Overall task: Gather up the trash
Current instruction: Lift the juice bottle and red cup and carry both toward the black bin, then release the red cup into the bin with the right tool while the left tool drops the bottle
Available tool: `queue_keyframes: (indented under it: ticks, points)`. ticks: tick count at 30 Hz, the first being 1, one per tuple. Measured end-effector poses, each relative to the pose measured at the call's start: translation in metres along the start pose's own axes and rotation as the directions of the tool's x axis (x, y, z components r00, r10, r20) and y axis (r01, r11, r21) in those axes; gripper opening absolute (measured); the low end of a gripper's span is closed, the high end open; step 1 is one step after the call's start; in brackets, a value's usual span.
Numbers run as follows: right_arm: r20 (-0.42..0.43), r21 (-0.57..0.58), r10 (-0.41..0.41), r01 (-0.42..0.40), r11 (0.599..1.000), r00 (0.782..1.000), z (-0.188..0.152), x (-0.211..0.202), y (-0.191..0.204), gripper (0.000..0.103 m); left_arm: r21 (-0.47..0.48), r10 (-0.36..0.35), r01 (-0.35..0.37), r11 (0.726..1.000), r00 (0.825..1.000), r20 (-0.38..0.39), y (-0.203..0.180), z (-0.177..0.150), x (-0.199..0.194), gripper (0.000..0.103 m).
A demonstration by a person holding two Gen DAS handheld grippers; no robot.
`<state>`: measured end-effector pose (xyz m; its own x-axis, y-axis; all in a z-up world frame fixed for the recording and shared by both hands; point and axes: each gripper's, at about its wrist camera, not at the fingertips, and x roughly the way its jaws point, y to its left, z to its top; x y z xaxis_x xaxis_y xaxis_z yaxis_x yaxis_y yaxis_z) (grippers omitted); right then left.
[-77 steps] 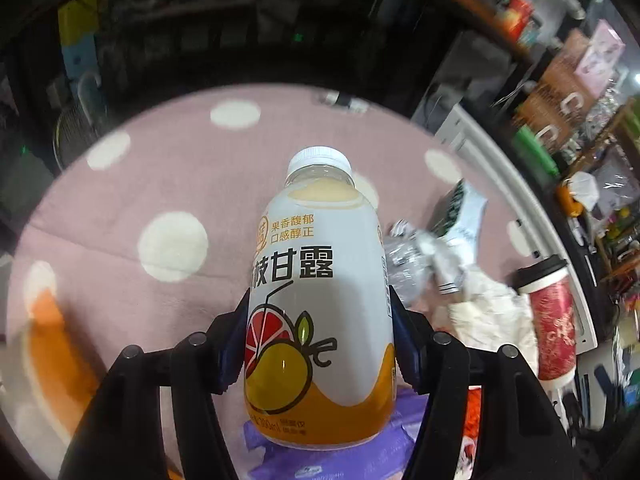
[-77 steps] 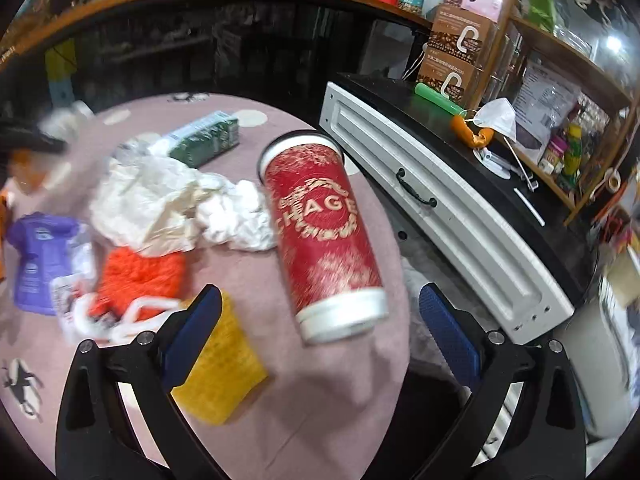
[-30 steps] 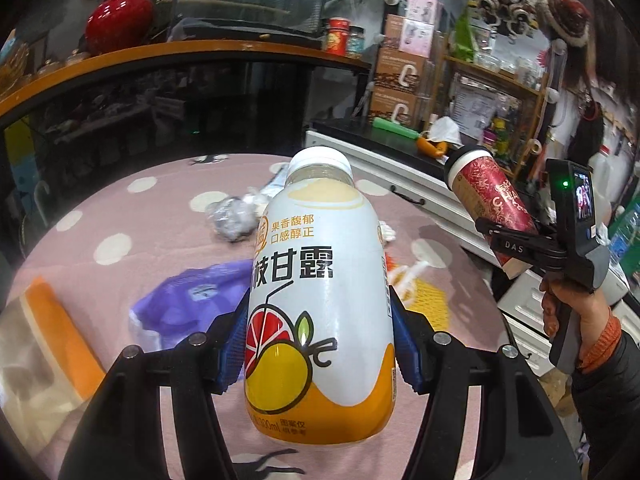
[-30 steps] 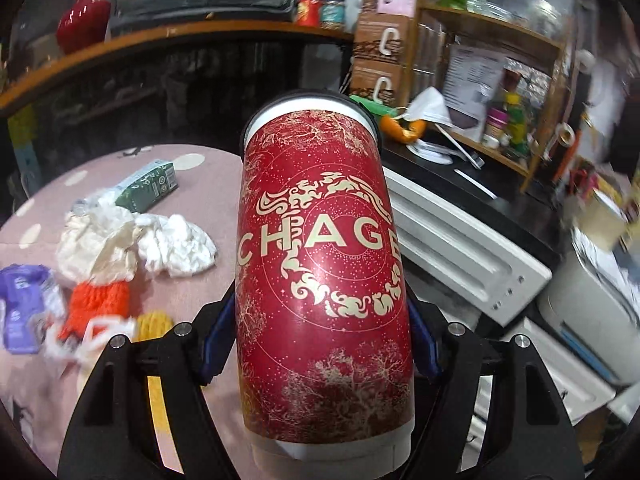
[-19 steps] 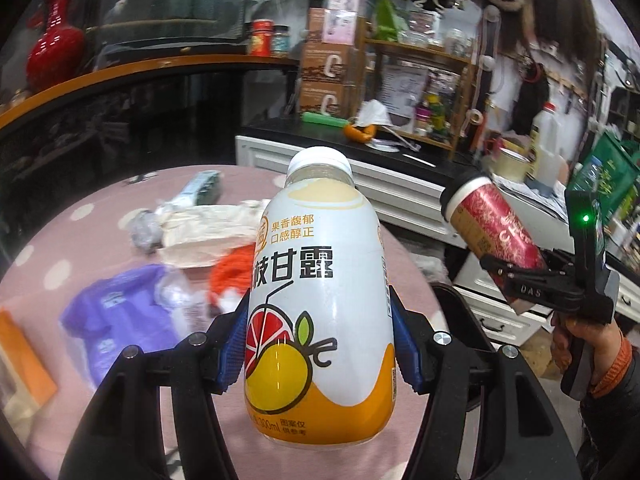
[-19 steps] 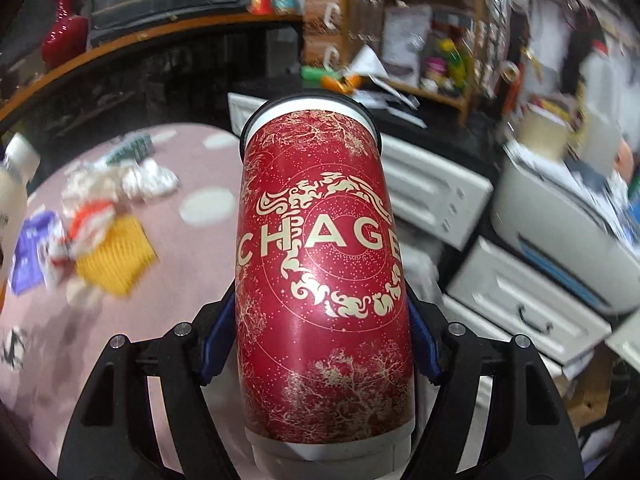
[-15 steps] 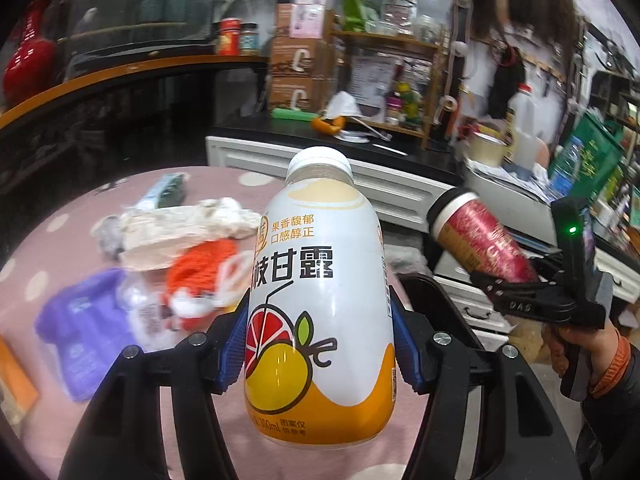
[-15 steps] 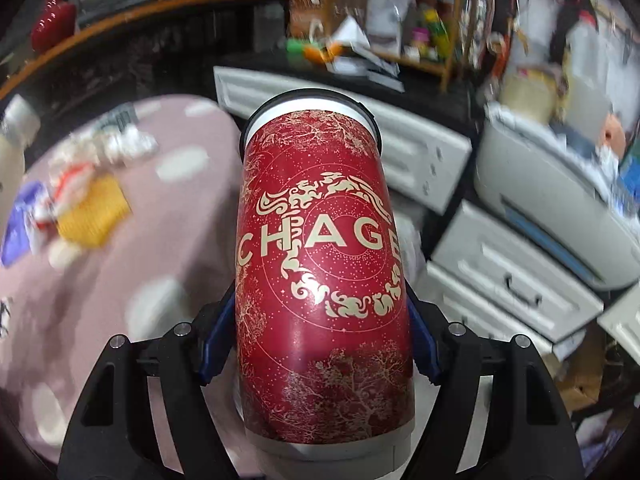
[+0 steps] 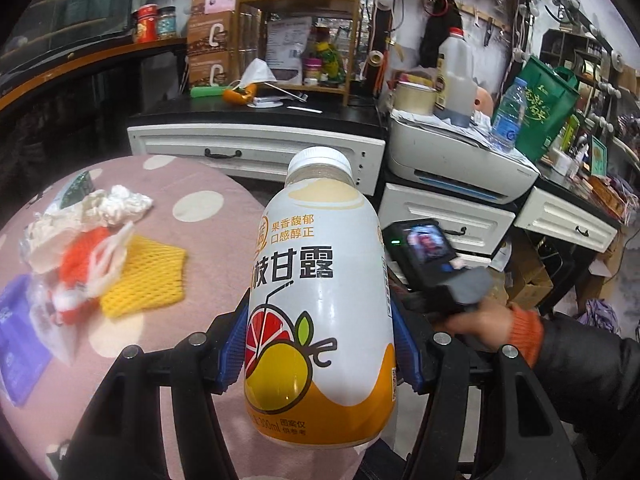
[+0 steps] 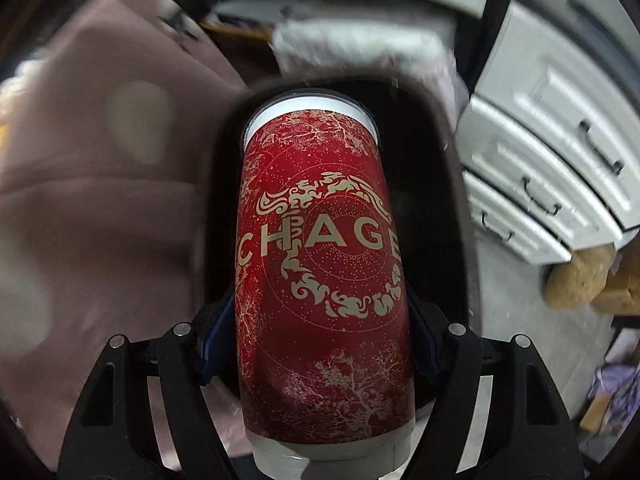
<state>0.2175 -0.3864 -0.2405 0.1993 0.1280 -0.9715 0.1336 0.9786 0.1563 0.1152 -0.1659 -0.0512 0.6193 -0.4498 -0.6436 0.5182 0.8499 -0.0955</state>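
Clamping a white juice bottle [image 9: 320,312] between its blue pads, the left gripper [image 9: 320,350] holds it upright over the near edge of the round pink dotted table [image 9: 208,248], cap toward 12 o'clock. At 9 o'clock from the bottle the other trash lies in a loose heap on the cloth: a yellow foam net [image 9: 146,276], an orange net [image 9: 80,256], crumpled white paper [image 9: 116,204], a green carton [image 9: 76,190] and a purple wrapper [image 9: 18,332] near the frame's left edge. Bare cloth runs between the heap and the bottle. At 3 o'clock from the bottle the person's right hand [image 9: 480,322] grips the other tool, its small screen [image 9: 424,242] lit, just beside the bottle's shoulder. White drawers [image 9: 260,152] and a printer [image 9: 460,164] stand beyond the table's far edge.

In the right wrist view the right gripper [image 10: 320,344] is closed around a red cup [image 10: 320,264], lid end pointing toward 12 o'clock into the dark mouth of a black bin [image 10: 432,208]. The bin's rim rings the cup's top with room on all sides. The table edge [image 10: 192,92] sits at 10 o'clock, blurred; white drawer fronts [image 10: 540,184] are at 2 o'clock, close to the bin.
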Motion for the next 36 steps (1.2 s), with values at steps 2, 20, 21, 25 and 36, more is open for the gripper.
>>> queue_keyframes:
  ticks: [2,20,21,25,36]
  points:
    - [-0.070,0.035,0.021,-0.018,0.999,0.997,0.012,0.027,-0.003,0.072,0.005,-0.003,0.003,1.000,1.000,-0.008,-0.004,-0.001,0.003,0.061]
    - [-0.301,0.075,-0.085,0.112,0.991,0.950,0.049,0.146,0.000,0.073,0.006,-0.044,0.045,0.999,0.996,-0.081,-0.016,-0.010,0.027,0.061]
    - [-0.309,0.071,-0.094,0.121,0.990,0.946,0.052,0.150,0.003,0.073,0.004,-0.040,0.040,0.999,0.996,-0.080,-0.016,-0.010,0.027,0.061]
    - [-0.337,0.046,-0.137,0.161,0.986,0.931,0.061,0.160,0.013,0.073,0.000,-0.041,0.041,0.999,0.996,-0.084,-0.016,-0.011,0.028,0.061]
    - [-0.342,0.056,-0.146,0.175,0.983,0.928,0.066,0.172,0.019,0.079,-0.004,-0.047,0.046,0.999,0.995,-0.089,-0.016,-0.011,0.030,0.061]
